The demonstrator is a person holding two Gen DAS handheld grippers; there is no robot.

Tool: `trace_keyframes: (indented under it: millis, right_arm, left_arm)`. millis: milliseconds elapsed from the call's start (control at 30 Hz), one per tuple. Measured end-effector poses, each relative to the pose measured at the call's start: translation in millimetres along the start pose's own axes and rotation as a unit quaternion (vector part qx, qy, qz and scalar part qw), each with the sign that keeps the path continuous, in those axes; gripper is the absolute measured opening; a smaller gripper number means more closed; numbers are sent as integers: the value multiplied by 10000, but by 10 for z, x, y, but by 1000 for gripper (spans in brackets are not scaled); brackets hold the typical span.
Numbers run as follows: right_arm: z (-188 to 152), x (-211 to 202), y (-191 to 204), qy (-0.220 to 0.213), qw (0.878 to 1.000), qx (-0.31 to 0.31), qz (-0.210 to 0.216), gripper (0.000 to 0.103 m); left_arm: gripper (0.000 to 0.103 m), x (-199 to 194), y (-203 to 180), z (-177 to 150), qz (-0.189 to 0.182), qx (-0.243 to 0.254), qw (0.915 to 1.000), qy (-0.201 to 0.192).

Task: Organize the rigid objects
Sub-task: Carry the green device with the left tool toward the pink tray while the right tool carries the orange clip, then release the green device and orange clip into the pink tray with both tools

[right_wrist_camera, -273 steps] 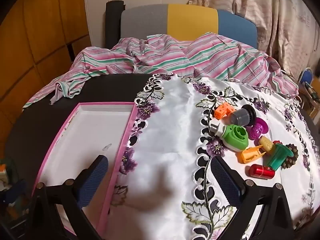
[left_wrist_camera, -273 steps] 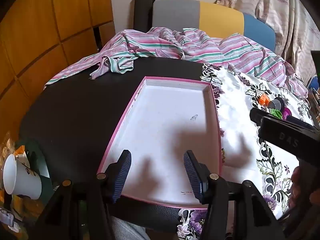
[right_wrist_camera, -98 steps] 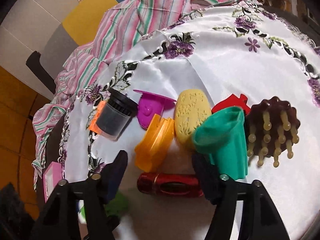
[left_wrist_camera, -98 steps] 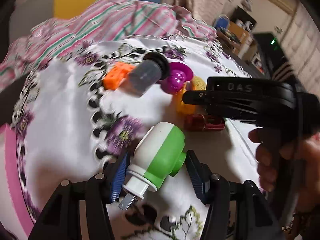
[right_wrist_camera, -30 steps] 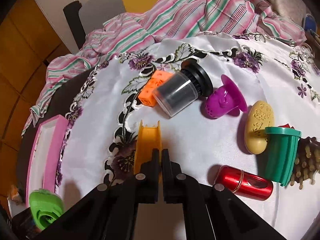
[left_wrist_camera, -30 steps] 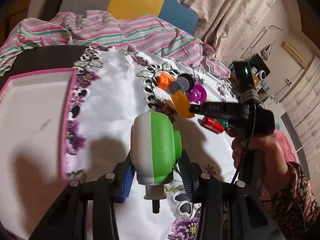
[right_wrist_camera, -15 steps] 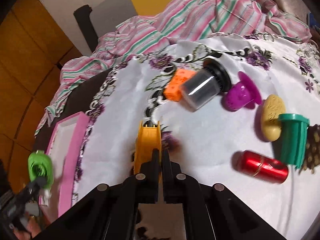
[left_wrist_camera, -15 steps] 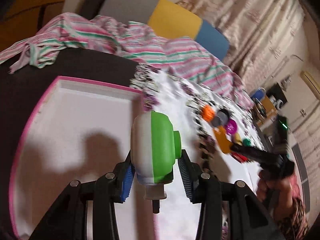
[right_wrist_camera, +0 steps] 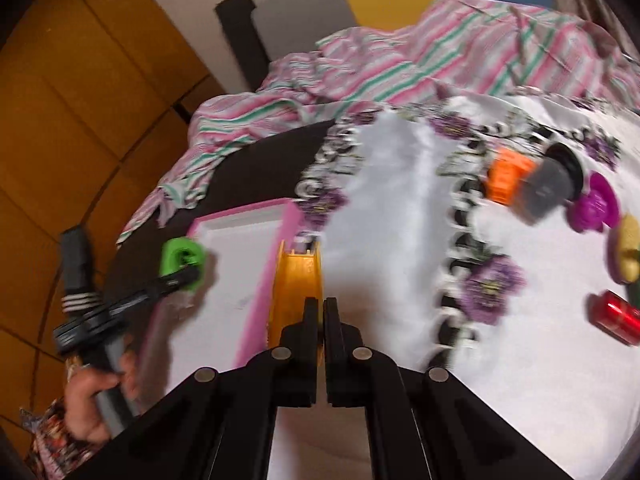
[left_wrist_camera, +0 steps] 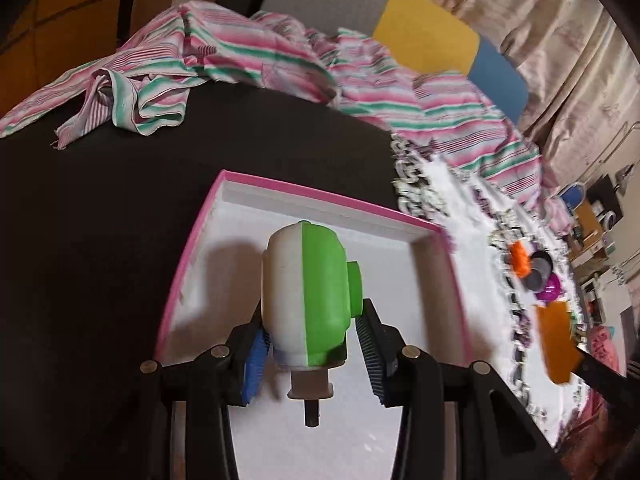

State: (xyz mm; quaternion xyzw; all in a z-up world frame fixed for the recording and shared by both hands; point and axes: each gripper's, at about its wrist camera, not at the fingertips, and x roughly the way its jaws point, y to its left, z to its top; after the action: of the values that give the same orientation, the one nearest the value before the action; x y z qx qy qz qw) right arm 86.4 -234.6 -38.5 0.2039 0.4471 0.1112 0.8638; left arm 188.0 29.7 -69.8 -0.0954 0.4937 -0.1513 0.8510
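1. Left hand-held gripper (left_wrist_camera: 310, 350) about half open, pads clamped on a green and white plastic gadget (left_wrist_camera: 310, 300); gadget stands upright between the fingers, stem pointing back toward the camera, hanging over the white inside of the pink-rimmed tray (left_wrist_camera: 320, 196)
2. Right hand-held gripper (right_wrist_camera: 320, 312) closed down almost completely, fingers pinching the near edge of a thin yellow-orange plastic piece (right_wrist_camera: 296, 280); piece sticks out forward, over the tray's right rim and the white floral cloth (right_wrist_camera: 392, 208)
3. Tray sits on the dark table (left_wrist_camera: 100, 200), its right edge just beside the cloth edge
4. Left wrist view only: whole far rim and corners of the tray, dark table left of it, striped shirt (left_wrist_camera: 240, 52) bunched behind; right gripper's piece seen as an orange blur at far right, with an orange block (left_wrist_camera: 520, 258), grey cup and purple item small beyond it
5. Right wrist view only: a hand (right_wrist_camera: 92, 400) gripping the left tool's handle at lower left, green gadget seen from the side over the tray; loose items on the cloth clearer here – orange block, grey cup with black lid (right_wrist_camera: 552, 188), purple piece (right_wrist_camera: 596, 208), yellow oval (right_wrist_camera: 626, 248), red can (right_wrist_camera: 616, 316), all well apart from the tray
6. Both views motion-blurred, small details unreadable
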Motion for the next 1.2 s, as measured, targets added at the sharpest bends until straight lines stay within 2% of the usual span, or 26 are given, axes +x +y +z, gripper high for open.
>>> trace_keyframes:
  millis: [267, 367, 500, 600, 733, 967, 1200]
  right_arm:
    - [73, 233, 527, 125, 9990, -328, 260, 3]
    - [73, 343, 632, 214, 9987, -355, 304, 3]
    - [43, 471, 722, 338, 9982, -390, 309, 3]
    - [25, 570, 750, 421, 9980, -371, 306, 3]
    - [36, 730, 794, 532, 9978, -324, 247, 3]
    - [182, 1019, 909, 642, 9975, -281, 87, 3]
    - [273, 1256, 1009, 715, 9969, -298, -120, 3]
  left_arm:
    - [43, 139, 117, 231, 262, 117, 9996, 80]
    - [48, 42, 129, 274, 296, 162, 9994, -89]
    - [49, -224, 151, 250, 245, 53, 9987, -440]
    - [50, -456, 234, 109, 218, -302, 9966, -729]
    - [50, -636, 330, -145, 1, -741, 9932, -896]
    - [50, -765, 214, -659, -119, -596, 9950, -796]
    - [50, -782, 274, -844, -162, -685, 9953, -664]
